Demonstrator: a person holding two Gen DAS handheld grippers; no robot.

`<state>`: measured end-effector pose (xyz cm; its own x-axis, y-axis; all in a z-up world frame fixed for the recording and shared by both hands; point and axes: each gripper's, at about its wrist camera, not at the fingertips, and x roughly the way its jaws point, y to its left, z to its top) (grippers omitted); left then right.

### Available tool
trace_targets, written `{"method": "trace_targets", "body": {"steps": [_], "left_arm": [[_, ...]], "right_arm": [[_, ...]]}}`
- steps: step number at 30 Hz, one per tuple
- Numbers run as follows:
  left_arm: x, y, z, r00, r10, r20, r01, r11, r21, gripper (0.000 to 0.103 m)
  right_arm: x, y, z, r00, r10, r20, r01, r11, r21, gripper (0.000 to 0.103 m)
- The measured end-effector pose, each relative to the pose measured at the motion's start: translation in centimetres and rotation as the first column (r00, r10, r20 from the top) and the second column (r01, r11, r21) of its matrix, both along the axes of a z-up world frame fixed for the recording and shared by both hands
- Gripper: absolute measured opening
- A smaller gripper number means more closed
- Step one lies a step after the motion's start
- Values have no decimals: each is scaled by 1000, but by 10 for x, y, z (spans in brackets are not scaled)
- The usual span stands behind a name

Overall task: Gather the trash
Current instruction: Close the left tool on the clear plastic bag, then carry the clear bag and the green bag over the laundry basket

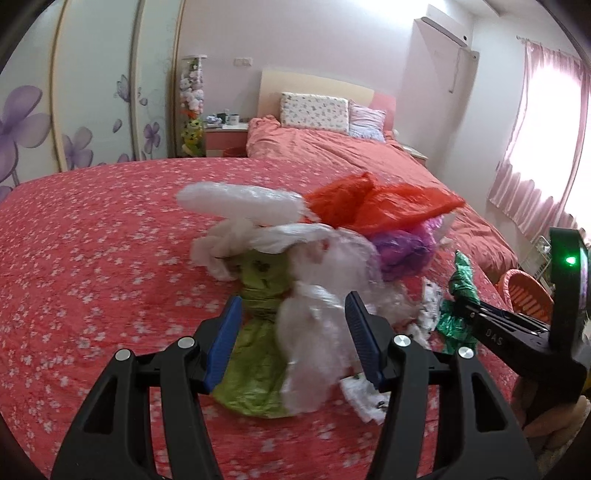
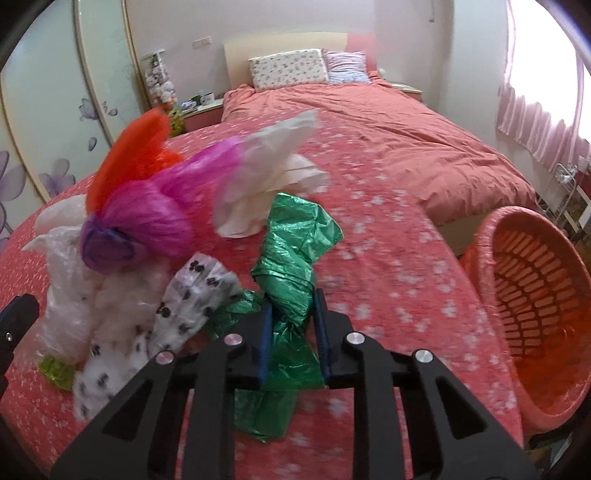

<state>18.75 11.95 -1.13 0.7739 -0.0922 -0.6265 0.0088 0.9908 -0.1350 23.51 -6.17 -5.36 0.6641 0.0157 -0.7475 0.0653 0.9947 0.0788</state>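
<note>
Place: a home bedroom
Signs: bed (image 2: 369, 122) with pillows (image 2: 288, 68), nightstand (image 1: 226, 138), flower-painted wardrobe doors (image 1: 92, 85), pink curtains (image 1: 543, 129), wall air conditioner (image 1: 445, 29)

Open bedspread (image 2: 388, 258) toward basket (image 2: 535, 295)

— How did the left black two-finger gripper with blue pads (image 1: 293, 339) stand?

— Level and pointing forward, its jaws spread wide apart with plenty of room between the pads.

— And the right black two-finger gripper with blue pads (image 2: 293, 332)?

— Its jaws were drawn close, pinched on a crumpled green foil bag (image 2: 291, 266). From the left wrist view its body (image 1: 517, 332) sat just to the right, angled inward.
</note>
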Motion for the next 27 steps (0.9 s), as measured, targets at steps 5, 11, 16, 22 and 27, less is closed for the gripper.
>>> {"method": "trace_targets", "body": {"steps": [5, 11, 16, 22, 27], "left_arm": [[13, -12, -6, 1000, -2, -27, 3, 1000, 5, 58], [25, -14, -15, 998, 21, -55, -19, 999, 32, 47], [24, -15, -17, 998, -13, -59, 16, 999, 37, 20], [11, -4, -5, 999, -35, -21, 35, 999, 10, 12], [-1, 4, 11, 1000, -22, 13, 22, 1000, -3, 12]], "right_arm": [[-6, -12, -1, 1000, -13, -1, 13, 1000, 3, 21], [-13, -18, -1, 1000, -9, 6, 9, 1000, -1, 21], [-17, -22, 2, 1000, -14, 12, 14, 1000, 3, 21], [-27, -22, 11, 999, -8, 33, 8, 1000, 5, 21], [-35, -22, 23, 998, 1, 58, -2, 1000, 7, 21]]}}
